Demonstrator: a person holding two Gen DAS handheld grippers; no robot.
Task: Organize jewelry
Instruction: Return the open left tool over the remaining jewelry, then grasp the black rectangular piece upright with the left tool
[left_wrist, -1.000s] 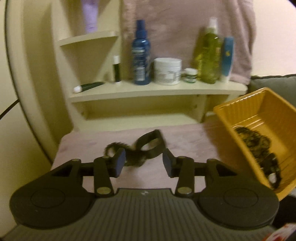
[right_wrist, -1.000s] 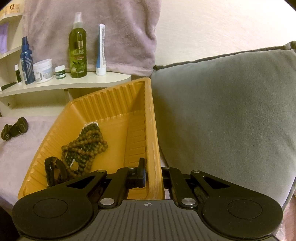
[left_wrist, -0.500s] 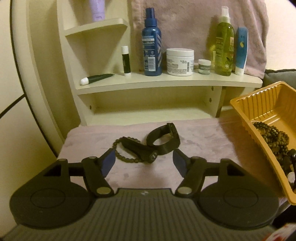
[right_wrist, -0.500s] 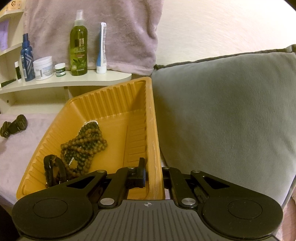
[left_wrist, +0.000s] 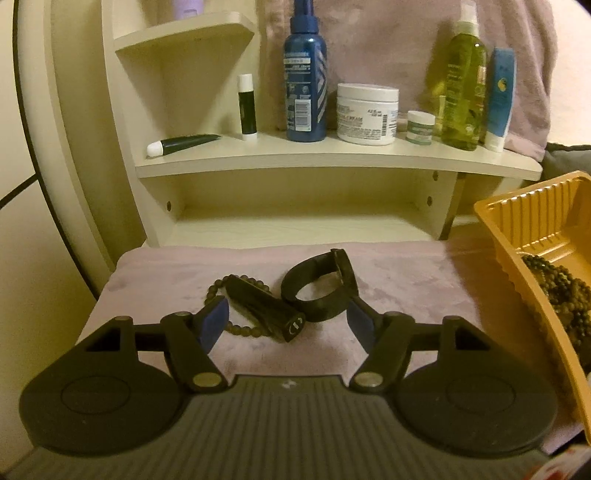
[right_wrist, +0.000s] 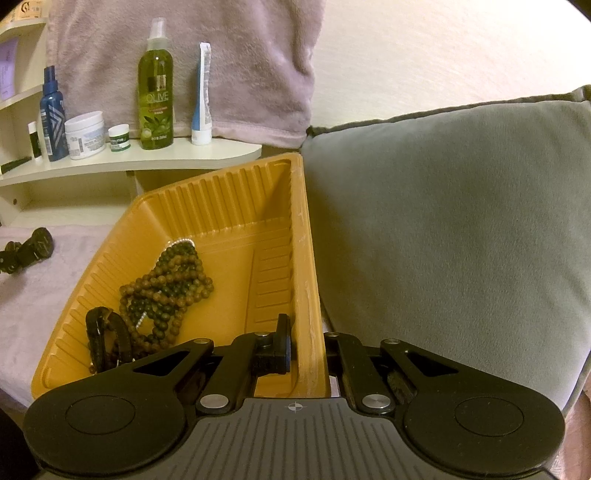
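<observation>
We see left gripper wide apart, jaws just been opening, nothing pressed. Between its blue pads, on pink cloth: dark bead bracelet, black cylinder piece lying across it, black band just right, touching. Behind: cream shelf with bottles and jars. Further right, orange tray holds heap of brown-green beads and dark strap. We find right gripper clamped narrow on tray's right wall. Grey cushion beside tray.
</observation>
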